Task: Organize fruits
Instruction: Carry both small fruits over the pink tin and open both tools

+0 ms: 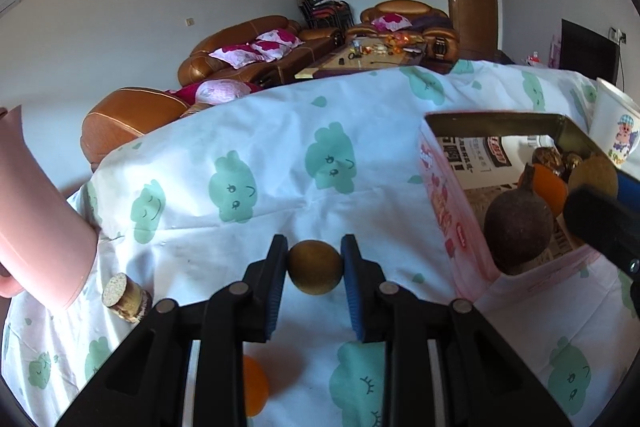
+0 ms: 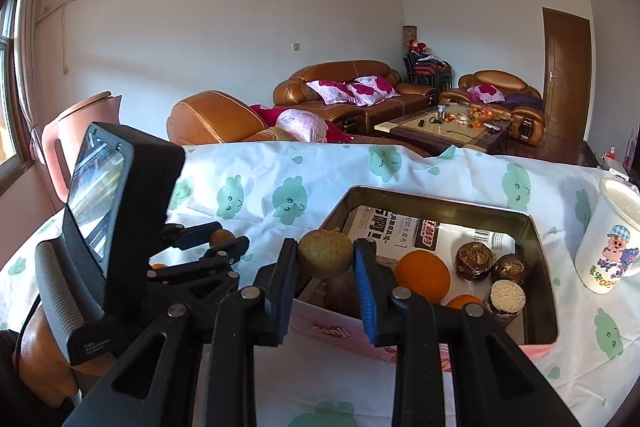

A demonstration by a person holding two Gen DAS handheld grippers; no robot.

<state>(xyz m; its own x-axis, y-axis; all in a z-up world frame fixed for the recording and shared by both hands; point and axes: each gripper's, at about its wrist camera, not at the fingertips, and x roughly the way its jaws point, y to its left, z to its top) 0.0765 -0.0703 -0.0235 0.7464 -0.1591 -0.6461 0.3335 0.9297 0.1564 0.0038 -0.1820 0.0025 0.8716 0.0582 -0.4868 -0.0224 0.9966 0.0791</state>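
- My left gripper [image 1: 314, 269] squeezes a small round brown fruit [image 1: 315, 267] between its two pads, over the tablecloth [image 1: 260, 131] with green clouds.
- My right gripper [image 2: 325, 261] pinches a bumpy yellow-brown fruit [image 2: 325, 253] at the near edge of the tin box [image 2: 538, 279].
- In the box sit a big orange [image 2: 422, 275], a dark round fruit [image 1: 519, 231] and wrapped brown balls [image 2: 475, 261].
- Another orange [image 1: 254, 391] lies on the cloth under my left gripper.
- A pink jug [image 1: 36, 211] stands at the left, and a white cup [image 2: 610, 239] right of the box.

Right hand-held gripper [image 2: 325, 259] clamping brown fruit [image 2: 325, 253], above tin [image 2: 538, 239]
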